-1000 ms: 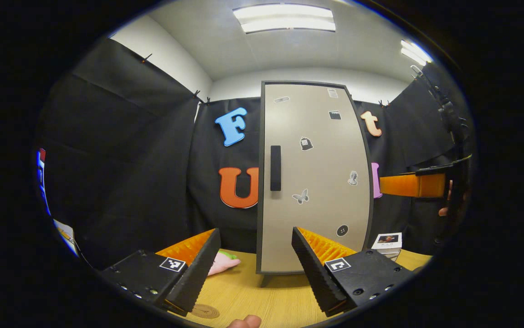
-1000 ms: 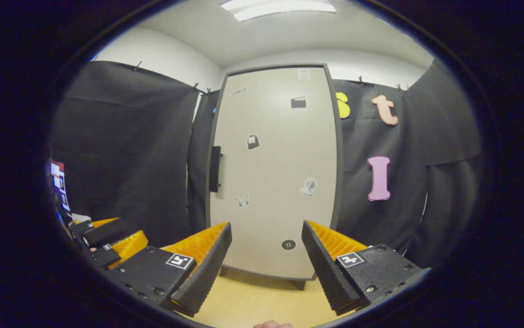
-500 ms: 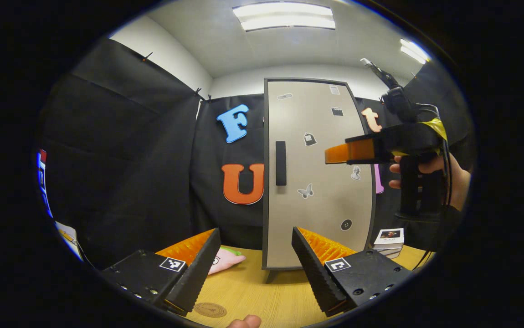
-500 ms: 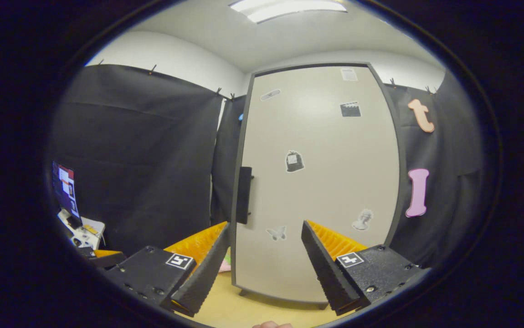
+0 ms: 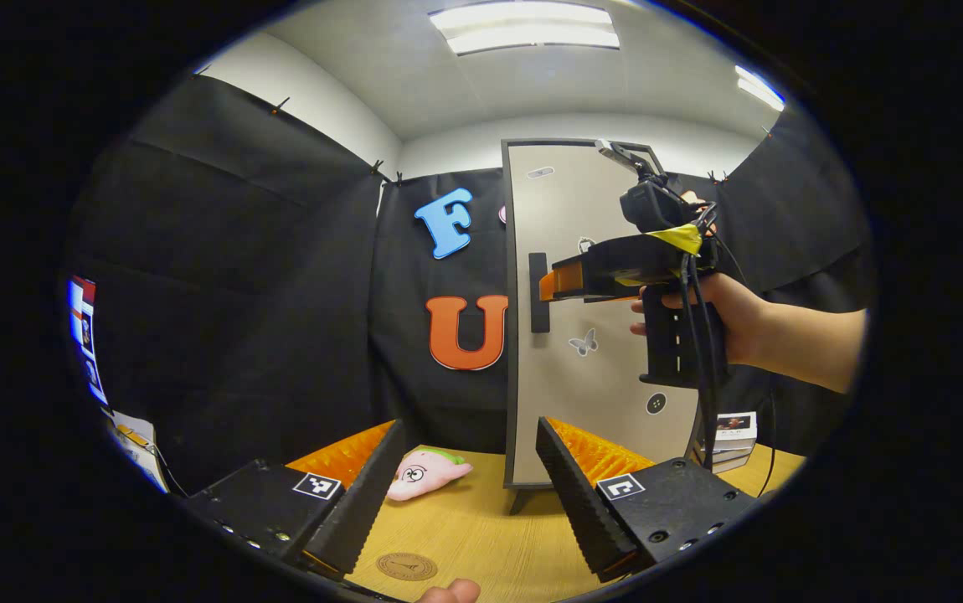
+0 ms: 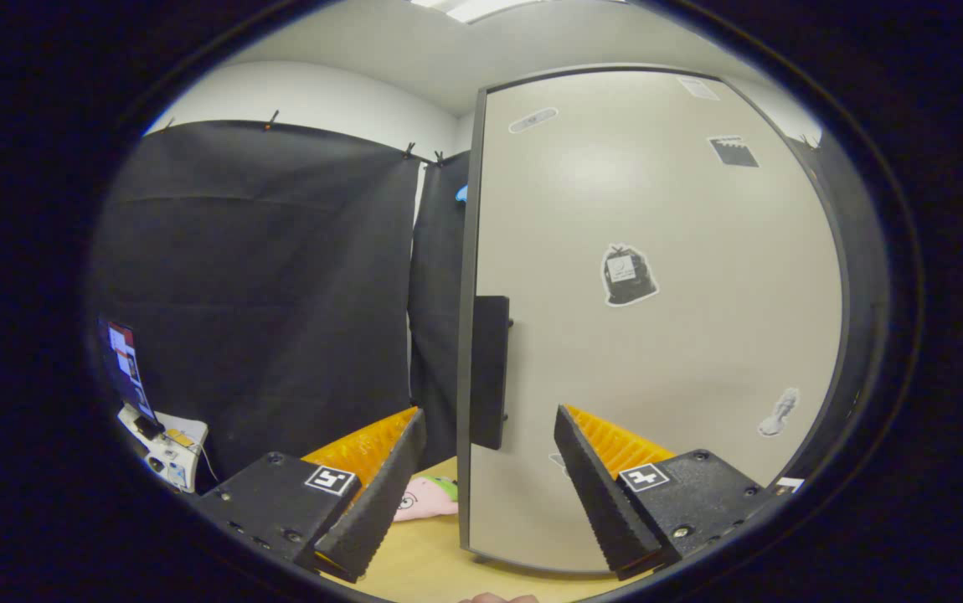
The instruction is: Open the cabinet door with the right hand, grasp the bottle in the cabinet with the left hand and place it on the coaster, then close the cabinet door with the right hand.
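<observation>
The right gripper (image 5: pixel 550 285), jaws spread, hovered just beside the upright handle (image 6: pixel 490 373) at the closed cabinet door (image 6: pixel 657 335)'s left edge; the left gripper (image 5: pixel 465 494), jaws also spread, waited farther back over the counter (image 5: pixel 481 536).

The wooden worktop (image 5: pixel 481 536) carries the closed cabinet (image 5: pixel 594 419), a pink plush toy (image 5: pixel 424 474), a round coaster (image 5: pixel 406 566) and stacked small boxes (image 5: pixel 733 435).

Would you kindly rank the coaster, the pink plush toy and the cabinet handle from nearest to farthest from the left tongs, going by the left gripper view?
1. Coaster, on the table between the left tongs.
2. Pink plush toy, farther back, left of the cabinet.
3. Cabinet handle, high on the door.
</observation>
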The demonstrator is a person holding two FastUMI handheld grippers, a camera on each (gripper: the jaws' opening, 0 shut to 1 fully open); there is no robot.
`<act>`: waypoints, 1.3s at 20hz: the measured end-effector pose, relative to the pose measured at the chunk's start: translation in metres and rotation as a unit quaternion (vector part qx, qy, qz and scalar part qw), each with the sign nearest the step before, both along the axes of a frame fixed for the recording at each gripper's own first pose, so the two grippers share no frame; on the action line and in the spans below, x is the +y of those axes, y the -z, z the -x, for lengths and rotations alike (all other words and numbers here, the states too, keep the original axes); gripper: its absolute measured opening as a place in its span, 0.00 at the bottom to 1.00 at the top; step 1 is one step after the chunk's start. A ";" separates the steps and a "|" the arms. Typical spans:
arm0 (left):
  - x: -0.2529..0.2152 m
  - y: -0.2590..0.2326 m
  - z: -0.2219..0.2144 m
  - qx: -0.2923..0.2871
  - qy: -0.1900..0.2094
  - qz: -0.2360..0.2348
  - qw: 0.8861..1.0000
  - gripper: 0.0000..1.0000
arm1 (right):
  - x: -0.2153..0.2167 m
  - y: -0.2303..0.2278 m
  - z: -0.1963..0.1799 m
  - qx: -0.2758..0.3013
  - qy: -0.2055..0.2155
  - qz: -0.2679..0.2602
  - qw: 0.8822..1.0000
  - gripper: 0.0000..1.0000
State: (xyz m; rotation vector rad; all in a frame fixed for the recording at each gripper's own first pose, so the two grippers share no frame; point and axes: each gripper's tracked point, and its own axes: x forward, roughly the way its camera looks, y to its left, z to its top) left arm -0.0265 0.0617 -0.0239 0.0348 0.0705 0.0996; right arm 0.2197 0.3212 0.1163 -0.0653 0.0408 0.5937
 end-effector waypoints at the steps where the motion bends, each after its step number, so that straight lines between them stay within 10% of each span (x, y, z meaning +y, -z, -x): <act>1: 0.002 0.001 0.000 0.002 -0.001 0.000 1.000 0.95 | 0.005 0.001 -0.009 0.005 0.002 -0.004 1.000 1.00; 13: 0.020 0.008 -0.005 0.008 -0.017 -0.005 1.000 0.95 | 0.038 -0.008 -0.049 -0.003 0.021 -0.008 1.000 0.89; 18: 0.024 0.007 -0.009 0.006 -0.019 -0.005 1.000 0.95 | 0.039 -0.008 -0.058 0.010 0.042 -0.019 0.999 0.46; 26: 0.024 0.005 -0.007 0.006 -0.017 -0.002 1.000 0.95 | 0.037 -0.006 -0.058 0.008 0.045 -0.006 0.999 0.21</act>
